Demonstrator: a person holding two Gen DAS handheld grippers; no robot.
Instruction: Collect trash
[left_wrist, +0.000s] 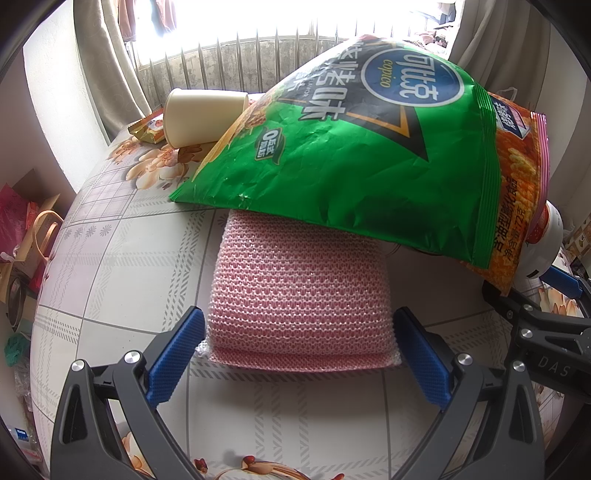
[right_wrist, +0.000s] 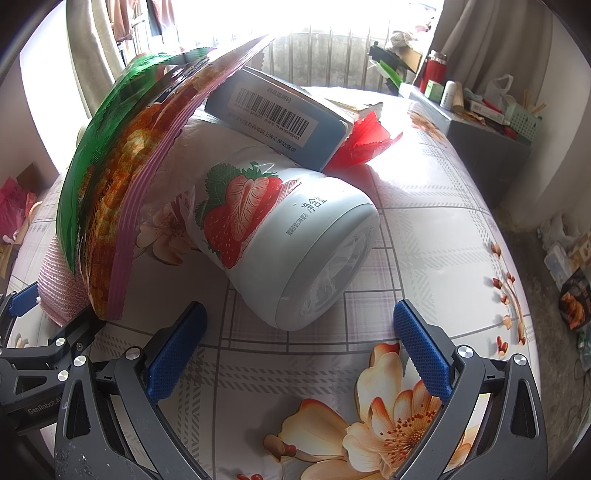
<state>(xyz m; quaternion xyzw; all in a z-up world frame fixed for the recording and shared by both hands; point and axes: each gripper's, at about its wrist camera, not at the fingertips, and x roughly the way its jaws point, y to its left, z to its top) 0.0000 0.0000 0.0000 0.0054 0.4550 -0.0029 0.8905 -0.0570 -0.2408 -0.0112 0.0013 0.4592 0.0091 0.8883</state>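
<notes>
Between our wide-open left claw (left_wrist: 299, 347) sits the soft, light pink sponge (left_wrist: 299, 288), easily squeezed at its sides, while ahead of our equally spread right claw (right_wrist: 299, 347) the smooth yogurt cup (right_wrist: 288, 236) could roll.

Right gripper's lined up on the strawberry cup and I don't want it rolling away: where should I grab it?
Grip the strawberry cup across its round body near the open rim, coming in low from the front. It lies on its side, mouth toward the open right gripper. The blue box leans on its far end, so stay near the rim.
</notes>
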